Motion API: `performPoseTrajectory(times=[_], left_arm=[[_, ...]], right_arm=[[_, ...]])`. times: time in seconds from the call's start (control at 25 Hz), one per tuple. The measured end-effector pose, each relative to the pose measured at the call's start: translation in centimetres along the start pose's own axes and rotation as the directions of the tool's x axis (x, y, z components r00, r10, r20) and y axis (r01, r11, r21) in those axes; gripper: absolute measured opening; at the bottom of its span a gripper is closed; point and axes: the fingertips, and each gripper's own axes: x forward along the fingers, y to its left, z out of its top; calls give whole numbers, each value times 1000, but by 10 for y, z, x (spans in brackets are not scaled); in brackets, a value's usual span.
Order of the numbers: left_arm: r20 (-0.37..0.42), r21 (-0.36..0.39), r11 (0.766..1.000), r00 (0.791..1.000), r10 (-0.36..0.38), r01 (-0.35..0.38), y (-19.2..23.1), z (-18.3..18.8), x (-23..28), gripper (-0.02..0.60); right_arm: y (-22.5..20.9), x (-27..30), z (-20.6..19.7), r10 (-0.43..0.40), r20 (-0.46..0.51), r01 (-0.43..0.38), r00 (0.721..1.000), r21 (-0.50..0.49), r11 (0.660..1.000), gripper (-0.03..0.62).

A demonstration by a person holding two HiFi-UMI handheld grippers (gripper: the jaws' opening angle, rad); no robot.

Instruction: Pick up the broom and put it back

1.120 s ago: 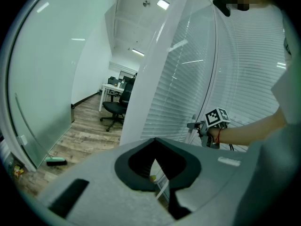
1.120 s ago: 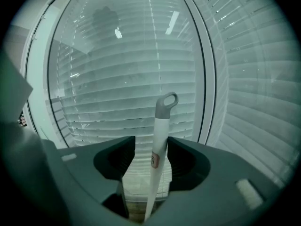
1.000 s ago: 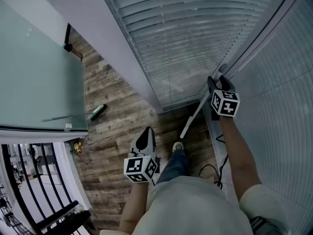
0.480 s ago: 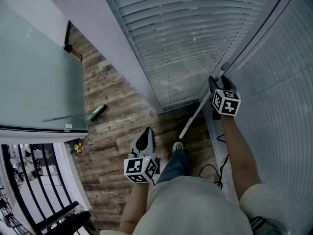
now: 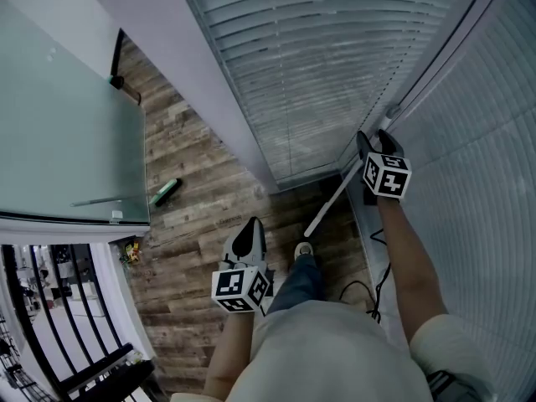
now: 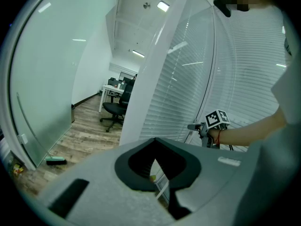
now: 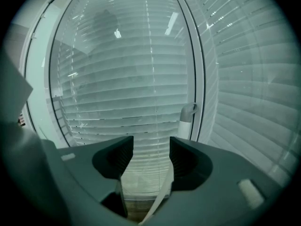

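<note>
Head view: blinds point(image 5: 318, 65) flank the leaning broom point(image 5: 329, 205); green object point(image 5: 167, 192) lies leftward.

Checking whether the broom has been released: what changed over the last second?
The right gripper has just been opening its jaws a little wider; the broom handle stands between them, leaning in the corner of the blinds. Both hands, the left gripper, the handle and the green object on the floor stayed where they were.
</note>
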Motion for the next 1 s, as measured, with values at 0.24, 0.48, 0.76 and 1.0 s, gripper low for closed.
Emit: performPoseTrajectory(times=[0.24, 0.48, 0.76, 1.0], left_arm=[[5, 0, 1000, 1000, 1, -1, -2, -1, -2, 5], [17, 6, 1000, 1000, 0, -1, -5, -6, -7, 5], [23, 9, 1000, 1000, 1, -1, -11, -12, -27, 5], [29, 5, 1000, 1000, 6, -6, -19, -20, -48, 5]], right_arm=[[1, -5, 0, 1, 8, -1, 1000, -2, 1000, 230], [10, -23, -7, 20, 29, -20, 999, -4, 1000, 230], [28, -62, -10, 40, 62, -40, 997, -1, 999, 211], [43, -100, -10, 75, 94, -76, 993, 4, 997, 196]])
